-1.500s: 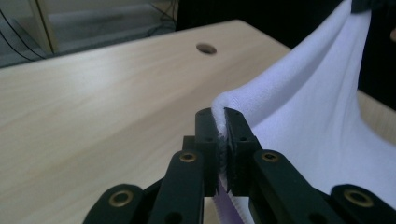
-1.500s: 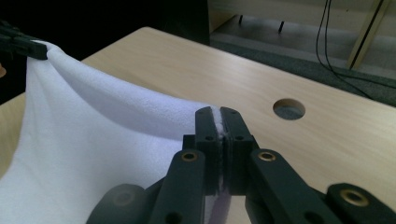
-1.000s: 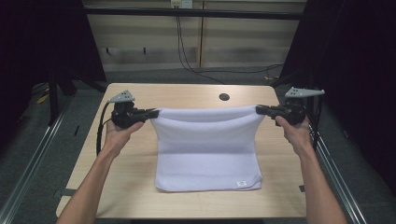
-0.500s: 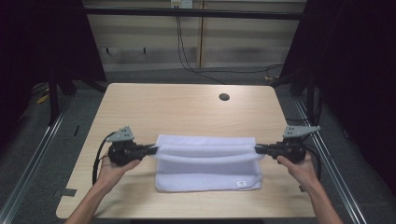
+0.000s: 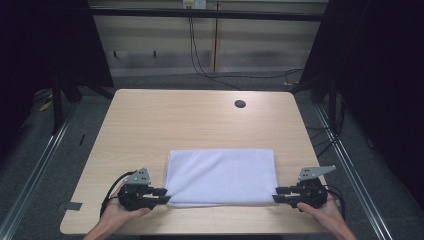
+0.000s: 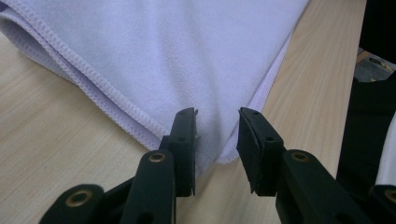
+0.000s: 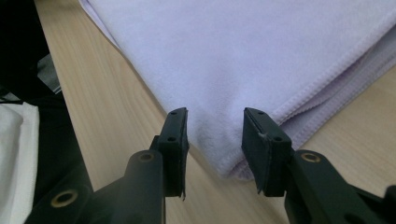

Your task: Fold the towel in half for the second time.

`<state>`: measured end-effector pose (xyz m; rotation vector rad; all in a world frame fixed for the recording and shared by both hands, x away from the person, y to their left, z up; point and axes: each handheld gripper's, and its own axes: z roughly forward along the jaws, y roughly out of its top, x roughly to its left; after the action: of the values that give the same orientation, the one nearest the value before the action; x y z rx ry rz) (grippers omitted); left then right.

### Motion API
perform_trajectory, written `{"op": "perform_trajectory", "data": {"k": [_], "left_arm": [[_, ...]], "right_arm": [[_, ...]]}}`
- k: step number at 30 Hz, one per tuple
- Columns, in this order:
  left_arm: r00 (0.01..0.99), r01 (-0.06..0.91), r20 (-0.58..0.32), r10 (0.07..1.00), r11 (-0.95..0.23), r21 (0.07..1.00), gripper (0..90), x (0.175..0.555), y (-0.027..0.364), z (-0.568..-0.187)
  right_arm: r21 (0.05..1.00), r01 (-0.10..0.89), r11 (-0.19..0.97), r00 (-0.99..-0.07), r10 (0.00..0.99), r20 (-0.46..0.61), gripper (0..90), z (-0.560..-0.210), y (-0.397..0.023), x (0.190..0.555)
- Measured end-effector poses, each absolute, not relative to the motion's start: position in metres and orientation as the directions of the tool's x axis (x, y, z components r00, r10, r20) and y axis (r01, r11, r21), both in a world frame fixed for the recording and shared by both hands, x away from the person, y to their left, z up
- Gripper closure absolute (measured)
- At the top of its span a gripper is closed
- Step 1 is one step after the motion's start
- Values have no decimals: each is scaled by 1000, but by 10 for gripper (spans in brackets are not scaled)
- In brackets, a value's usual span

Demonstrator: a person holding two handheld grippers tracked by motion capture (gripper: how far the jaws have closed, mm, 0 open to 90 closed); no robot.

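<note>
A white towel lies folded flat on the near half of the wooden table. My left gripper sits at the towel's near left corner and my right gripper at its near right corner. In the left gripper view the jaws stand apart with the hemmed corner of the towel between them, the pads clear of the cloth. The right gripper view shows the same: open jaws astride the folded corner. Both pairs of jaws have just been opening.
A dark round hole is set in the table's far right part. Metal rails run along both sides of the table. Cables trail over the floor behind it. The table's front edge lies just below both hands.
The towel hung stretched between the two shut grippers a second ago. Both hands came down and toward the near edge, laying it folded on the table, and the jaws opened off the corners.
</note>
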<state>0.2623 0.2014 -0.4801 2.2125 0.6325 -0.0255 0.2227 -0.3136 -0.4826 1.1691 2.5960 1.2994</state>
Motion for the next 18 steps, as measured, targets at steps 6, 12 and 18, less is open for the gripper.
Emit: {"op": "perform_trajectory", "data": {"k": [6, 12, 18], "left_arm": [[838, 493, -232, 493, -505, 708, 581, 267, 205, -484], [758, 556, -300, 579, -333, 761, 449, 287, 222, -473], [684, 585, -311, 660, -242, 774, 380, 293, 249, -477]], "right_arm": [[672, 625, 396, -709, 649, 277, 587, -489, -309, 223], [789, 566, 238, -632, 739, 231, 496, -464, -318, 225], [872, 482, 82, -494, 847, 193, 380, -452, -331, 228]]}}
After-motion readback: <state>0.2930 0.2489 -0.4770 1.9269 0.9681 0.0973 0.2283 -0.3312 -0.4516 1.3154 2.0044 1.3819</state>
